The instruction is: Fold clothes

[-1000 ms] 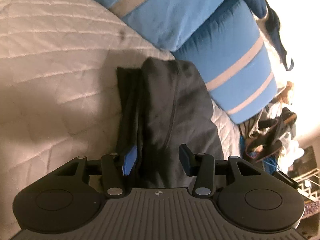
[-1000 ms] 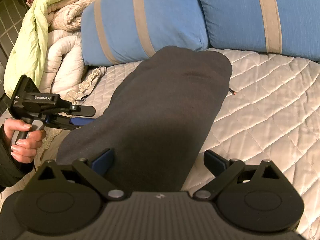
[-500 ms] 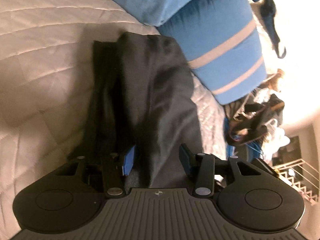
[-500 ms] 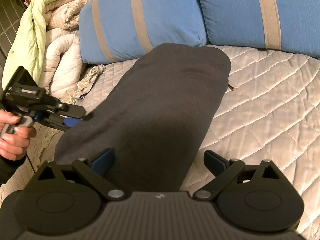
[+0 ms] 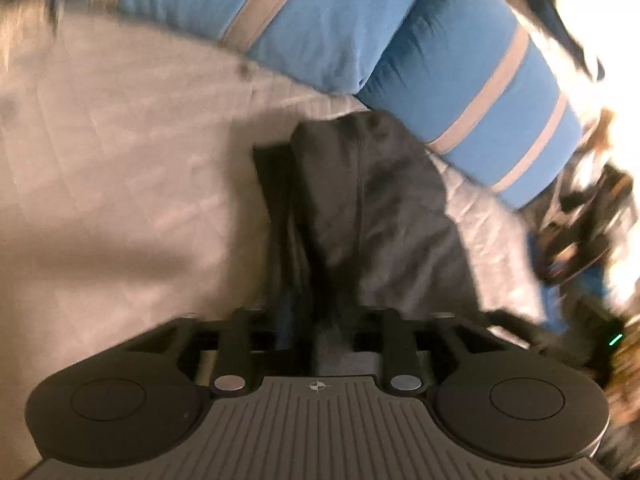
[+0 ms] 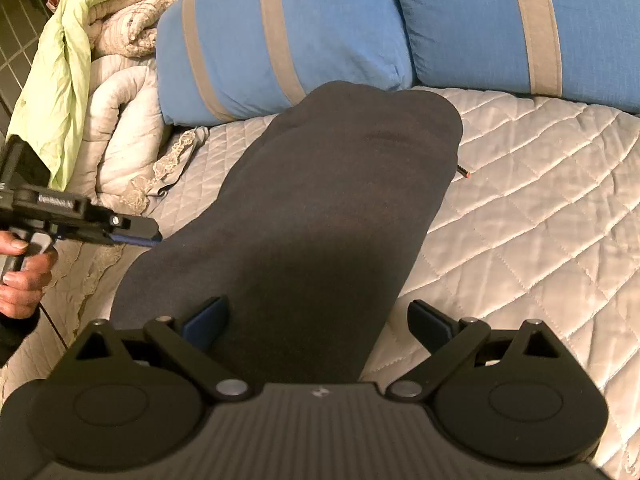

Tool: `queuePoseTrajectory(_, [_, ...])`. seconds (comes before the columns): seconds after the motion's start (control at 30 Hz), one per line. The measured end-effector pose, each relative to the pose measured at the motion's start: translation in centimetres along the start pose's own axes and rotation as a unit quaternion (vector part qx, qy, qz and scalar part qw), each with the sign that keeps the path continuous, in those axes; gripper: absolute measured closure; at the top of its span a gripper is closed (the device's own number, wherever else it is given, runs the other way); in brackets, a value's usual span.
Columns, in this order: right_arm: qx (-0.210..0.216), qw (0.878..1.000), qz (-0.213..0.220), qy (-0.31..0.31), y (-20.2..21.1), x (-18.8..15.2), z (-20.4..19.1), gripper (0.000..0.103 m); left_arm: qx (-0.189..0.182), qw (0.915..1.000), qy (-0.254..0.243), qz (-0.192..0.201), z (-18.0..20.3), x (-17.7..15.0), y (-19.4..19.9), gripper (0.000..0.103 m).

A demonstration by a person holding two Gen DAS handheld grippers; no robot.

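**Dark garment folded to a long band on the bed, further folds to go**

Nearest in the right wrist view: right gripper with fingers spread wide, gripping nothing, one finger over the near end of the dark garment, the other over bare quilt of the bed. To the side, left gripper in a hand, tips touching the garment's long edge. Whether clamped on that edge or merely narrow around it: cannot tell, with the tips seen edge-on here and lost in blur and dark cloth in the left wrist view.

Progress, as a judgement: already narrowed lengthwise into one smooth band, far end rounded off just short of the blue striped pillows. Probably left: folding end to end into a compact stack, then any other clothes.

Only in the right wrist view: flat, even top face of the band, a small pencil-like thing on the quilt just beside the far end, and rolled bedding under a pale green sheet at the bed's edge.

Only in the left wrist view, heavily motion-blurred: stacked layers along the garment's long side, a seam down its upper layer, cloth running between the fingers, and blurred clutter beyond the pillows.
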State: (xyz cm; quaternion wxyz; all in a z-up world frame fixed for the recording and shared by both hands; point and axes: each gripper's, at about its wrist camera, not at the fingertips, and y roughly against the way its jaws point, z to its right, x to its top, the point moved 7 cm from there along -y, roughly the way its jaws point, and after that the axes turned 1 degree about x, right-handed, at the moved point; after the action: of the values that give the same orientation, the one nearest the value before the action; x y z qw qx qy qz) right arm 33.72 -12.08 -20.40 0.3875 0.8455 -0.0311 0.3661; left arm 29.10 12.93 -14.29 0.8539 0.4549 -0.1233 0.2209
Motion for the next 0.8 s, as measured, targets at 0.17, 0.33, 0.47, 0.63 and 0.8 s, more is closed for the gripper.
queuePoseTrajectory(0.17, [0.0, 1.0, 0.0, -0.001, 0.1, 0.0, 0.0, 0.002, -0.034, 0.9985, 0.042, 0.004, -0.8, 0.2, -1.2, 0.056])
queuePoseTrajectory(0.33, [0.001, 1.0, -0.002, -0.001, -0.1, 0.0, -0.1, 0.002, -0.074, 0.996, 0.05, -0.008, 0.1, 0.2, -2.1, 0.056])
queuePoseTrajectory(0.47, [0.001, 1.0, -0.003, -0.002, -0.1, -0.1, -0.1, 0.002, -0.088, 0.9936, 0.063, -0.032, 0.4, 0.2, -3.9, 0.056])
queuePoseTrajectory(0.63, [0.002, 1.0, -0.006, -0.006, -0.2, -0.1, 0.0, 0.002, -0.078, 0.9954, 0.052, -0.018, 1.0, 0.3, -3.7, 0.093])
queuePoseTrajectory(0.8, [0.004, 1.0, -0.008, -0.002, -0.4, -0.1, -0.2, 0.002, 0.0, 0.9979, -0.057, 0.03, 3.6, 0.8, -1.2, 0.094])
